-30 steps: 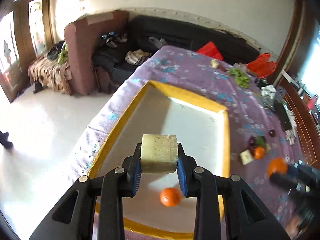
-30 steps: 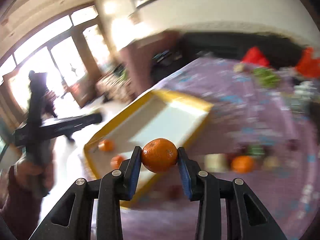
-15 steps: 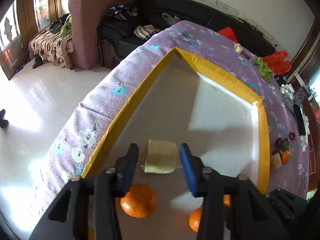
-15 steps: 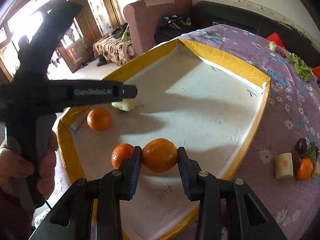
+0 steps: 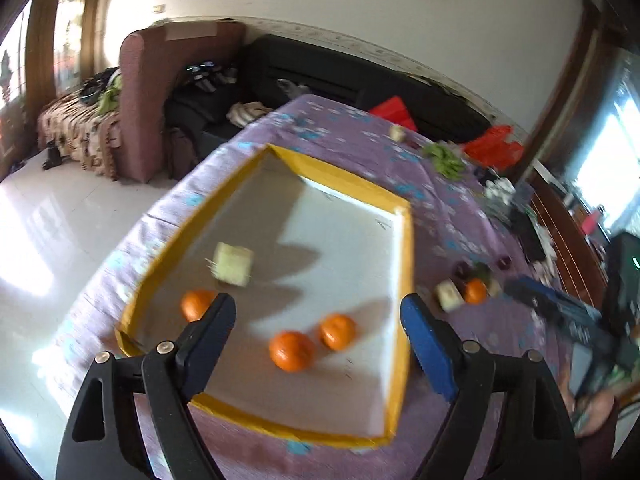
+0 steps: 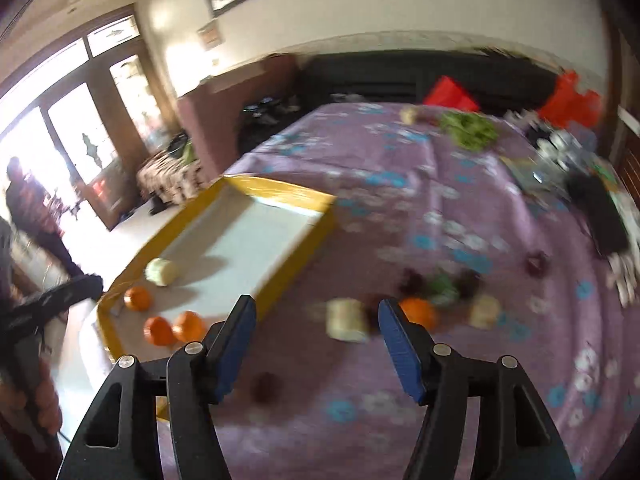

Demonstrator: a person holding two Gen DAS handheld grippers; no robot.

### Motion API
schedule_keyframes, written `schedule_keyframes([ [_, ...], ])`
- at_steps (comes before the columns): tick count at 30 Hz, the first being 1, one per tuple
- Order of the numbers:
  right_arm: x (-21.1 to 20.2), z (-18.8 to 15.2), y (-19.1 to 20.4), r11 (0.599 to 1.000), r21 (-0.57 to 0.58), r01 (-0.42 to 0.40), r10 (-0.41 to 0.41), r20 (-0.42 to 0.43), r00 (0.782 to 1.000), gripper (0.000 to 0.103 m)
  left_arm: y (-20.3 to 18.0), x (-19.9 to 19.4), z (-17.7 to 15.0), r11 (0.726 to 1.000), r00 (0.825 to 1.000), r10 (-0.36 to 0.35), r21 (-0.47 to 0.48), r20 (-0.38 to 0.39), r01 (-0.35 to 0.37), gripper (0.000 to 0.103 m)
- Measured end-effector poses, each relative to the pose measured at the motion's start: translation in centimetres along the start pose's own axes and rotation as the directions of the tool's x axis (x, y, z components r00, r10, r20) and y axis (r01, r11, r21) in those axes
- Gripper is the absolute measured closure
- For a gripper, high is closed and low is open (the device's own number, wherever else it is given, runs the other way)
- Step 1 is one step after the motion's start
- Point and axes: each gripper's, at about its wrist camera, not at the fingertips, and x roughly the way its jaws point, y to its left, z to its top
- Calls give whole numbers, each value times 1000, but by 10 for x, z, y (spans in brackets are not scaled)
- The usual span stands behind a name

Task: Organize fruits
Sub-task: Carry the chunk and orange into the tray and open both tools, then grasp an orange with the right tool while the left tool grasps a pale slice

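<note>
Three oranges and a pale cut fruit chunk lie in the yellow-rimmed tray at the centre of the left wrist view, where the left gripper hangs over the tray's near end with jaws spread wide and nothing between them. In the right wrist view the right gripper, jaws likewise wide and empty, sits at lower centre above the purple floral tablecloth. Just beyond its fingertips lie another pale chunk, an orange and blurred dark fruits, right of the tray.
</note>
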Motion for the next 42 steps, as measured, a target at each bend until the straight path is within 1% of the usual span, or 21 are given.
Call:
schedule_keyframes([
  [2, 0, -7, -27, 997, 72, 3, -2, -21, 1000, 34, -19, 0, -16, 999, 999, -35, 31, -3, 35, 19],
  [4, 7, -12, -42, 993, 117, -19, 24, -41, 999, 34, -36, -1, -29, 995, 996, -90, 52, -2, 90, 19],
  [6, 23, -14, -41, 991, 124, -43, 52, -68, 996, 36, -47, -2, -38, 990, 992, -130, 61, 1, 129, 22],
  [7, 30, -15, -36, 992, 116, -45, 54, -75, 996, 39, -53, -1, -41, 987, 989, -146, 73, -3, 145, 26],
  [9, 47, -11, -23, 997, 64, -32, 37, -86, 996, 44, -58, 0, -45, 987, 990, -138, 86, -17, 139, 32],
  [11, 56, -10, -14, 1000, 17, -8, 10, -84, 996, 44, -62, 2, -46, 986, 991, -126, 105, -33, 129, 40],
  [12, 59, -10, -12, 1000, 2, -3, 3, -83, 997, 45, -63, 3, -47, 986, 992, -121, 110, -38, 124, 43],
  [13, 62, -9, -10, 1000, -9, 8, -9, -85, 996, 49, -66, 4, -47, 985, 992, -116, 121, -47, 121, 48],
  [14, 63, -8, -12, 1000, -9, 18, -19, -77, 997, 50, -68, 5, -48, 984, 992, -115, 128, -53, 121, 49],
  [16, 55, -8, -24, 999, 32, 8, -7, -38, 999, 50, -74, 8, -49, 982, 991, -117, 139, -64, 125, 49],
  [19, 47, -10, -42, 997, 67, 49, -48, -18, 999, 50, -91, 22, -42, 976, 987, -133, 160, -88, 146, 49],
  [23, 59, -16, -58, 994, 88, 66, -60, -63, 996, 50, -114, 50, -30, 975, 985, -119, 174, -121, 140, 48],
  [26, 68, -15, -68, 991, 128, 43, -35, -67, 997, 50, -123, 71, -18, 976, 979, -139, 144, -150, 160, 49],
  [29, 78, -15, -70, 990, 140, 19, -10, -65, 998, 50, -126, 91, -7, 982, 975, -134, 109, -177, 155, 49],
  [30, 79, -16, -71, 988, 152, -6, 15, -56, 998, 53, -126, 97, -4, 983, 974, -136, 101, -183, 156, 49],
  [32, 75, -17, -74, 987, 164, -4, 13, -58, 998, 64, -127, 112, 2, 987, 972, -122, 79, -202, 140, 49],
  [35, 67, -18, -85, 980, 198, 18, -7, -56, 998, 64, -132, 133, 3, 990, 966, -102, 72, -237, 122, 49],
  [38, 57, -19, -98, 971, 238, 23, -14, -39, 999, 64, -144, 149, 0, 988, 966, -64, 117, -249, 96, 49],
  [39, 53, -18, -101, 969, 247, 20, -13, -28, 1000, 64, -148, 155, 0, 988, 966, -50, 131, -255, 86, 50],
  [41, 47, -16, -106, 965, 263, 8, -7, -7, 1000, 64, -153, 168, -2, 986, 962, -21, 154, -271, 65, 57],
  [42, 45, -15, -107, 964, 266, 6, -6, -1, 1000, 64, -155, 172, -2, 985, 962, -24, 156, -272, 68, 57],
])
